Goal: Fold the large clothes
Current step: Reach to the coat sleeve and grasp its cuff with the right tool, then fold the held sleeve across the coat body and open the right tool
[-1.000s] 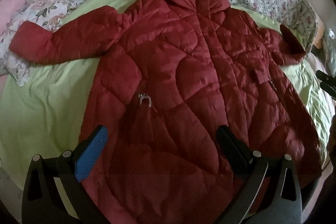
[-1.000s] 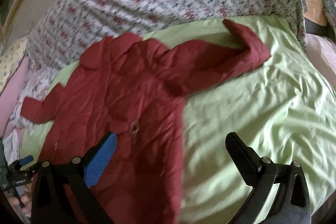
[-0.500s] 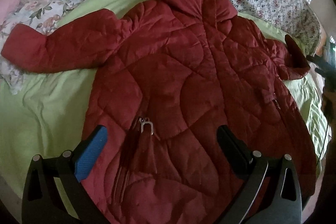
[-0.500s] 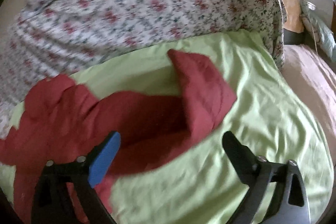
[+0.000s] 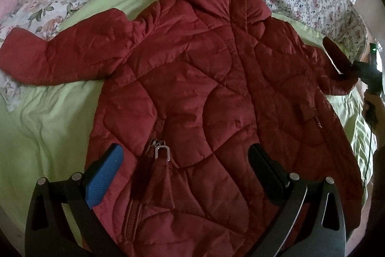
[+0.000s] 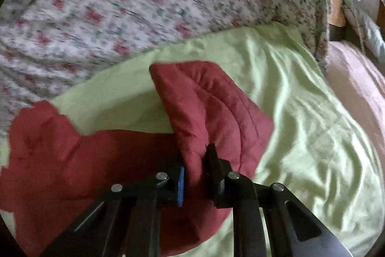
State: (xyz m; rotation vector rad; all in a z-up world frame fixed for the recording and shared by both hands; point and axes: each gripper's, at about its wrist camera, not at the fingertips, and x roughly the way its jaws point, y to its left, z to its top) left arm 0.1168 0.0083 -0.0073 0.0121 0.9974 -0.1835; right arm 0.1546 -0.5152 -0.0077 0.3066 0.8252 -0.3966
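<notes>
1 red jacket flat on green sheet. L gripper wide open over hem, empty. R gripper clamped on sleeve cuff nr sheet's right edge.

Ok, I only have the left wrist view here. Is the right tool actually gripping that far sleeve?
Observer: Yes. The right tool is shut on the sleeve near its end, with padding pinched between the pads.
Operator: What does that side look like past the sleeve?
Observer: Bare green sheet with wrinkles, nothing lying on it.
Operator: And beyond the sheet?
Observer: A pink cover runs along its right edge.
</notes>
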